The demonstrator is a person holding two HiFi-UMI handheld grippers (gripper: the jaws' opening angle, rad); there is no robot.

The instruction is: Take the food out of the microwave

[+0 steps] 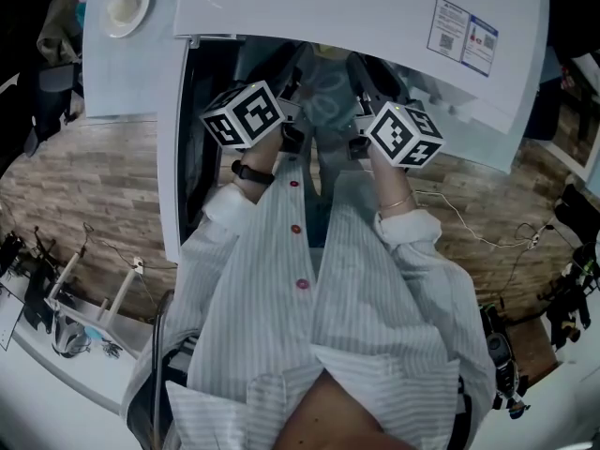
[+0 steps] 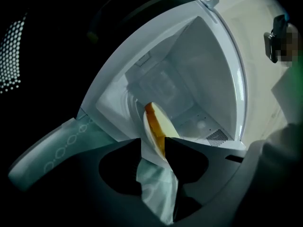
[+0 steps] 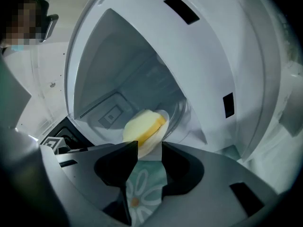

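The microwave [image 2: 199,70] stands open, its white cavity [image 3: 123,79] lit. A white plate [image 2: 147,138] with a pale yellow bun [image 2: 156,122] sits at the front of the cavity. My left gripper [image 2: 153,144] is open, with the plate's near rim in the gap between its dark jaw tips. The right gripper [image 3: 150,149] is open too and has the opposite rim of the plate [image 3: 152,144] between its tips, the bun [image 3: 142,126] just beyond. In the head view both marker cubes [image 1: 244,113] [image 1: 405,135] sit at the microwave's mouth, hiding the jaws and plate.
A teal flowered cloth [image 3: 142,193] lies under the microwave's front and shows below both grippers. The open door [image 2: 12,46] with its dotted mesh hangs at the left. On the white top are a small bowl [image 1: 125,6] and a sticker [image 1: 464,36]. Cables cross the wooden floor [image 1: 487,237].
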